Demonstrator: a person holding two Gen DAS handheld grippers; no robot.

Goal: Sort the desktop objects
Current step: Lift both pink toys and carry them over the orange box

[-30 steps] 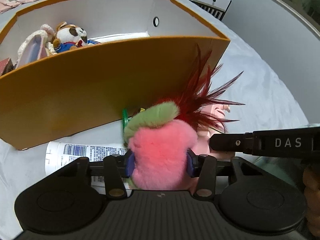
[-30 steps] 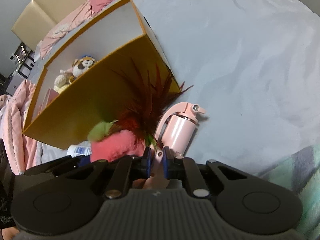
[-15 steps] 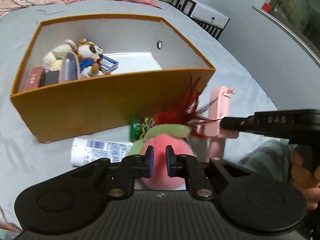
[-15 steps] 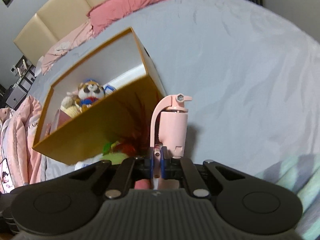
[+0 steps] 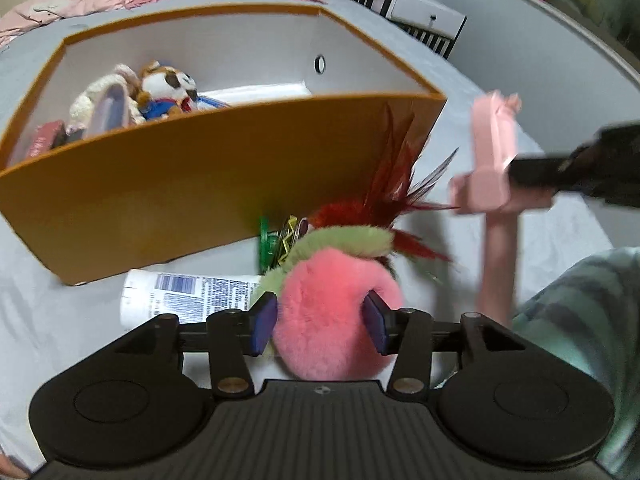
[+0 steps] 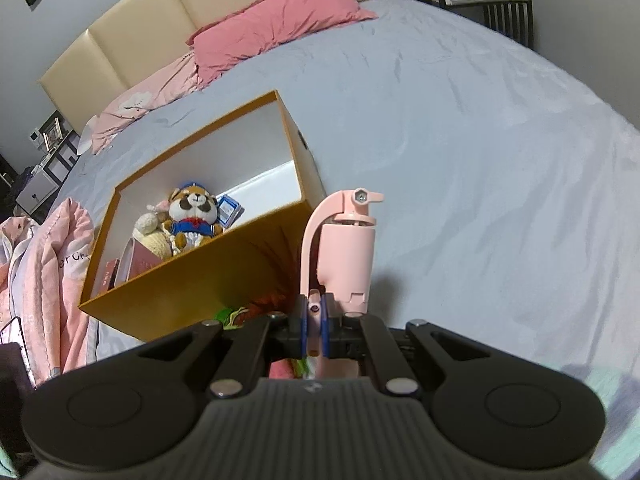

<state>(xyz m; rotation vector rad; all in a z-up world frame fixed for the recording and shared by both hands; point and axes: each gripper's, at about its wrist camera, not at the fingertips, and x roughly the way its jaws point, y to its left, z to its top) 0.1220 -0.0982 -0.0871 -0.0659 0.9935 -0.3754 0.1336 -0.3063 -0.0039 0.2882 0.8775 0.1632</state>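
Observation:
A pink furry plush (image 5: pixel 332 312) with a green top and red feathers (image 5: pixel 384 184) lies on the grey bed in front of the orange box (image 5: pixel 160 192). My left gripper (image 5: pixel 320 320) straddles it. Its jaws are opening, with the plush between the blue pads, which just brush the fur. My right gripper (image 6: pixel 315 320) is shut on the thin handle of a pink toy fire extinguisher (image 6: pixel 348 256). It holds the extinguisher upright in the air, right of the box (image 6: pixel 192 280). In the left wrist view the extinguisher (image 5: pixel 492 152) hangs blurred at the right.
Inside the box sit a raccoon plush (image 6: pixel 194 212), a cream plush and small flat items. A white tube (image 5: pixel 188 292) and green and yellow clips (image 5: pixel 272 240) lie by the box's front wall. A pink pillow (image 6: pixel 276 20) and a pink quilt (image 6: pixel 52 272) border the bed.
Half a second ago the left jaws were shut above the plush; now they stand apart around it. The right gripper has lifted the pink extinguisher higher, off the bed.

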